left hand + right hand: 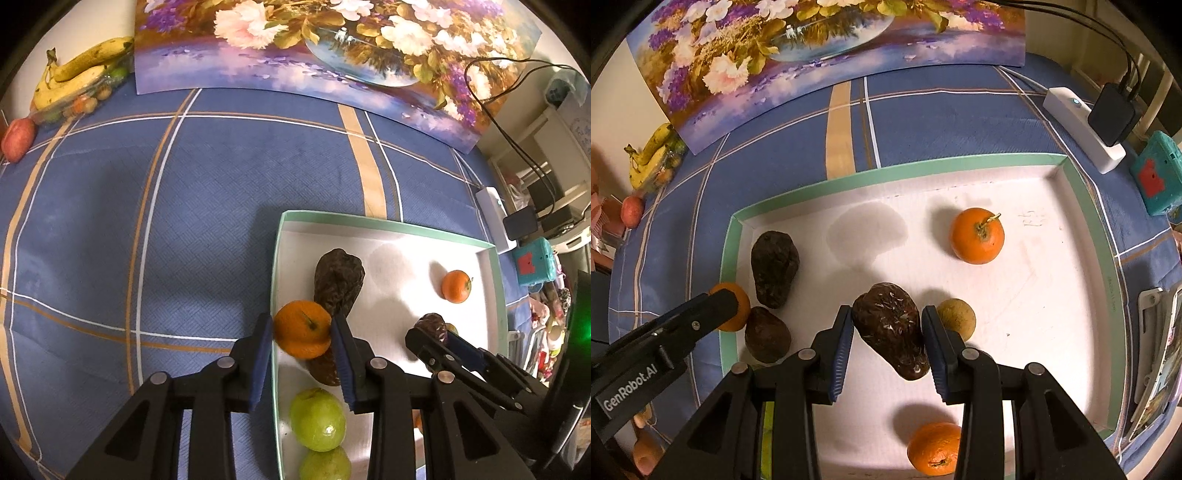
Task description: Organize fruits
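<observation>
Left wrist: your left claw (301,341) grips orange (302,329) above left rim of tray (388,221); two green fruits (317,419) inside tray below it.

Right wrist: your right claw (888,332) grips dark avocado (891,328) over tray (886,173) floor, brown round fruit (956,318) just beside.

The left gripper (301,341) points forward and down, and its two blue pads press on both sides of an orange (302,329). The right gripper (888,334) is just beside it, angled inward, with its pads closed against a dark avocado (892,329), which hangs tilted between them.
</observation>
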`<state>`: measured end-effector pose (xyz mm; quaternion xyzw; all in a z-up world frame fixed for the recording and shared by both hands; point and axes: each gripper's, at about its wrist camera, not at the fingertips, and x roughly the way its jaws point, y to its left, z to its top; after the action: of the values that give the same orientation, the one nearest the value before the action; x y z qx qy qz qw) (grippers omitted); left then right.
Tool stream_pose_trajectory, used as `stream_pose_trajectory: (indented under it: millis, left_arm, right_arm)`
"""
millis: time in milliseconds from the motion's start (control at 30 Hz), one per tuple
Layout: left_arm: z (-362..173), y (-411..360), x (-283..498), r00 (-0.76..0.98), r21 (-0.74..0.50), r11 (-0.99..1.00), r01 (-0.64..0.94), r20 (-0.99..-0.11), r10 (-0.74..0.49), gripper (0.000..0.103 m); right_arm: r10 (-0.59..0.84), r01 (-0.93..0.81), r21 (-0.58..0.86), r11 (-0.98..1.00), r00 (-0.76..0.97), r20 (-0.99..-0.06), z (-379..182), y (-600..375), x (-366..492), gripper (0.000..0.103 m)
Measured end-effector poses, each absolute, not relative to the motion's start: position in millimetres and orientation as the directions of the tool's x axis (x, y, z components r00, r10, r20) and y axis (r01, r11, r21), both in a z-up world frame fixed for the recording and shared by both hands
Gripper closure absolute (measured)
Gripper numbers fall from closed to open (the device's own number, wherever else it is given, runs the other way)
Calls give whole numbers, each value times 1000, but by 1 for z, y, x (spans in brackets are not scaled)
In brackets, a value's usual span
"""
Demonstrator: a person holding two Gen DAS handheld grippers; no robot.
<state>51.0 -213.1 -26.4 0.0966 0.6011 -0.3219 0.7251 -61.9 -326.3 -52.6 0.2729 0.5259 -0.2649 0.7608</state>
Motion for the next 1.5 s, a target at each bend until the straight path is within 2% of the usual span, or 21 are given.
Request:
stream_pose_trajectory:
  millis: [100,400,500,567,833,900,967,1033,1167,1200,1233,1500]
  left_arm:
    - [-25,-211,51,70,-246,774,583,-934,-350,63]
    - [-11,-200,55,99,-240,782,575,-929,-358,63]
    - [-10,-189,62,121,-222,815,536,-935,-334,47]
    - [-11,-183,67,140,-200,832,517,-939,-313,44]
    - [-23,-163,79,230,-38,888,459,-960,-160,9]
    - [-27,-160,81,242,-13,894,448,-961,-135,1]
    - [-30,-157,82,247,3,898,440,-962,-117,0]
    - [-32,-153,82,251,17,899,437,-962,-104,0]
    - [-36,-152,82,256,35,900,434,-963,-86,0]
    - [-36,-151,82,260,38,900,435,-962,-85,0]
    - [-35,-150,82,262,40,899,436,-961,-85,0]
    - [-30,-137,73,316,74,900,429,-946,-73,0]
  right_arm:
    - [-115,693,136,708,303,-946,-55,-327,-60,63]
    - [-127,692,122,712,297,-946,-55,-325,-57,63]
    - [-134,691,122,713,305,-943,-53,-321,-58,63]
    - [-136,689,123,714,310,-941,-51,-321,-58,62]
    - [-157,677,116,727,328,-931,-44,-320,-57,45]
    - [-160,671,113,733,332,-930,-43,-319,-57,44]
    - [-168,666,105,738,333,-928,-42,-318,-56,41]
    - [-176,665,98,740,332,-927,-42,-318,-55,28]
    - [-175,659,102,745,341,-924,-41,-317,-55,27]
    - [-181,657,95,747,340,-923,-41,-316,-55,20]
    - [-189,656,88,750,339,-922,-41,-315,-55,18]
    - [-206,657,84,749,352,-913,-42,-308,-57,18]
